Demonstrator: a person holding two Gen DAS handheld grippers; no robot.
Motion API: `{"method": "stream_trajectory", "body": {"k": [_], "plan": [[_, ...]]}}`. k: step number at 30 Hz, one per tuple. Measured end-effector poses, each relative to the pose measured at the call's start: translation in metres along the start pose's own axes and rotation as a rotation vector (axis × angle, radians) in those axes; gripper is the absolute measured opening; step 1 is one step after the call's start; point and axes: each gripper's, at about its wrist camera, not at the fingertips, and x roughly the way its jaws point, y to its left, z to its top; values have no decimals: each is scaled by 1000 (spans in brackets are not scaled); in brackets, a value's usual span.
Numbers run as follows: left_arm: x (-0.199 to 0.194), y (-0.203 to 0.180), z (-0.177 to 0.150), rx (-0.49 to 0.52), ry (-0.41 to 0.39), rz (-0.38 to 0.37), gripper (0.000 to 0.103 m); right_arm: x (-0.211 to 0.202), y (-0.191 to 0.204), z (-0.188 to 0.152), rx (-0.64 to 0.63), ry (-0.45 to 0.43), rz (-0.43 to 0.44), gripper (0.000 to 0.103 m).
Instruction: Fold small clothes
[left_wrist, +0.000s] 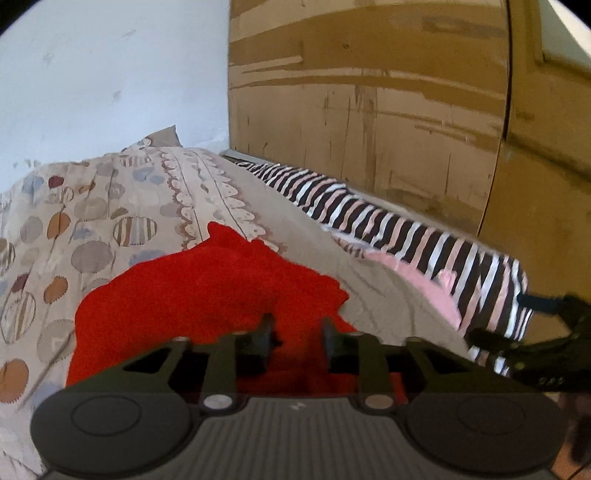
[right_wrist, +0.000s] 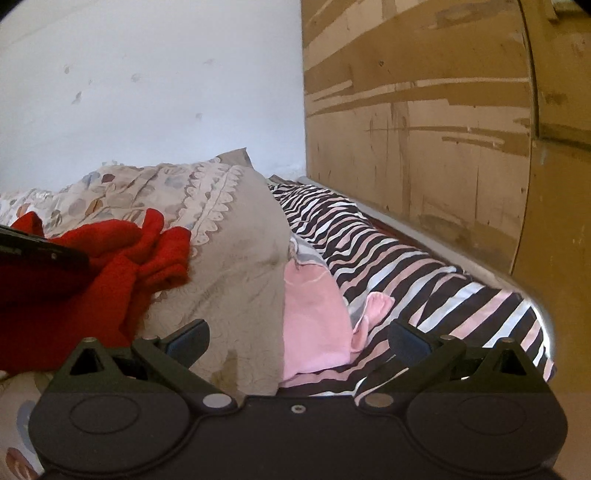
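Observation:
A red fleece garment (left_wrist: 207, 291) lies crumpled on a patterned beige bedspread (left_wrist: 122, 206). My left gripper (left_wrist: 295, 338) sits low over the garment's near edge, jaws narrowed with red cloth between them. The garment also shows in the right wrist view (right_wrist: 122, 258), at the left. My right gripper (right_wrist: 297, 338) is open and empty, above the bedspread's edge and a pink cloth (right_wrist: 314, 321). It shows in the left wrist view (left_wrist: 535, 343) at the right.
A black, white and pink striped sheet (right_wrist: 406, 266) covers the bed's right side. A scratched wooden panel (right_wrist: 424, 129) stands along it. A white wall (left_wrist: 110, 74) is behind the bed.

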Motion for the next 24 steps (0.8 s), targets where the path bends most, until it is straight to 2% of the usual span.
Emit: {"method": "stream_trajectory", "body": {"k": [1,5,8,10,13,17,21,24], "plan": [[-4,1,3,-11,-10,-12,62,0,2,1,5,-4,2,103],[-28,-1,7,-38,-83,-38,86,1,8,7,-3,-10,9,103],[-47,-7,2,-38,-136,-81,92,1,13,8,-19,1,12,103],[-57,-11,-1,-22,-140,-104,93,1,16,6,-27,12,18,103],[-73,-14,-7,-16,-164,-107,95,-2,21,3,-36,23,22,103],[-93,-6,-14,-39,-203,-22,101,-2,25,3,-49,38,25,103],[-107,9,-25,-49,-229,121,102,1,30,5,-49,45,26,103],[-105,24,-36,-42,-208,215,102,4,36,11,-50,40,56,103]]}}
